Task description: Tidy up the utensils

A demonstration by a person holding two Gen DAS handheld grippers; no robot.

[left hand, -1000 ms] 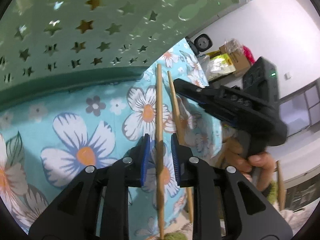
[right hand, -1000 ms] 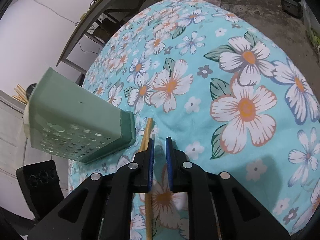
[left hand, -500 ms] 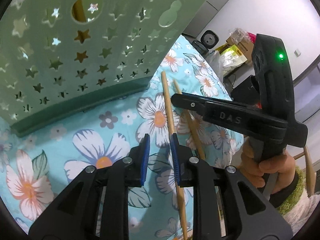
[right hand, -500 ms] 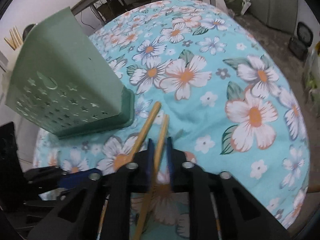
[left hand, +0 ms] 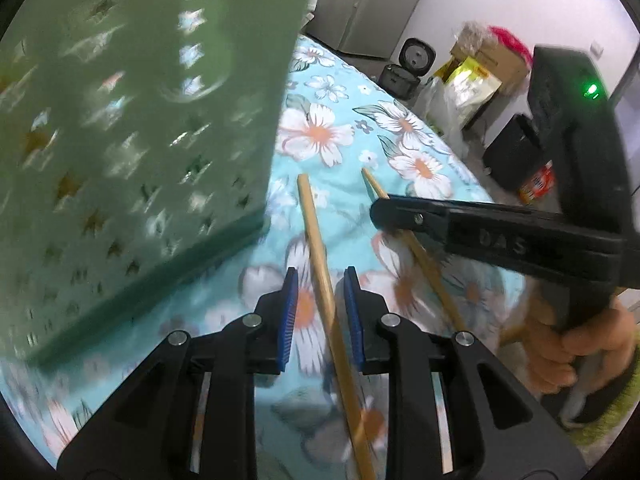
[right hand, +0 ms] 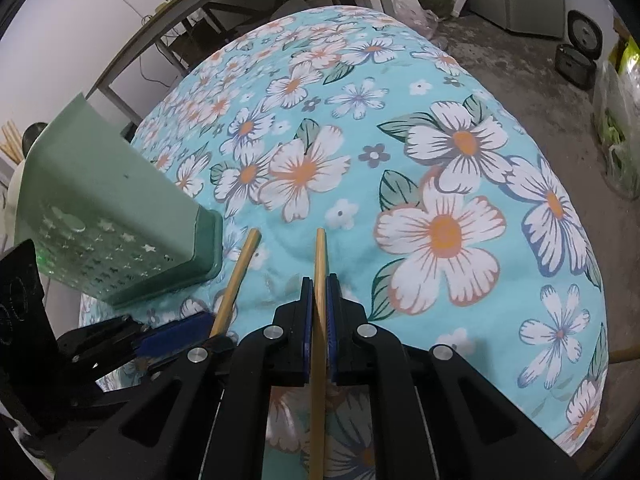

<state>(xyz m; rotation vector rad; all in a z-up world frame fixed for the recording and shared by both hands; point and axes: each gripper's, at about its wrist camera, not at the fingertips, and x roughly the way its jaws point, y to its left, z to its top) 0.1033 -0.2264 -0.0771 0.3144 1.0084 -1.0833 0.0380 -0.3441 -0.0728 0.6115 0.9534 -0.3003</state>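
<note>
The right gripper [right hand: 316, 304] is clenched on one wooden chopstick [right hand: 319, 264], whose near end runs out of frame below the pads, while a second chopstick [left hand: 316, 256] lies on the flowered tablecloth [right hand: 440, 168] between the blue pads of the left gripper [left hand: 320, 312], which stand apart from it on both sides. Just left of both sticks stands the green star-punched utensil holder [left hand: 132, 152], blurred and cut off at the top in the left wrist view. A hand [left hand: 568, 344] holding the right gripper is only partly visible at the right edge.
</note>
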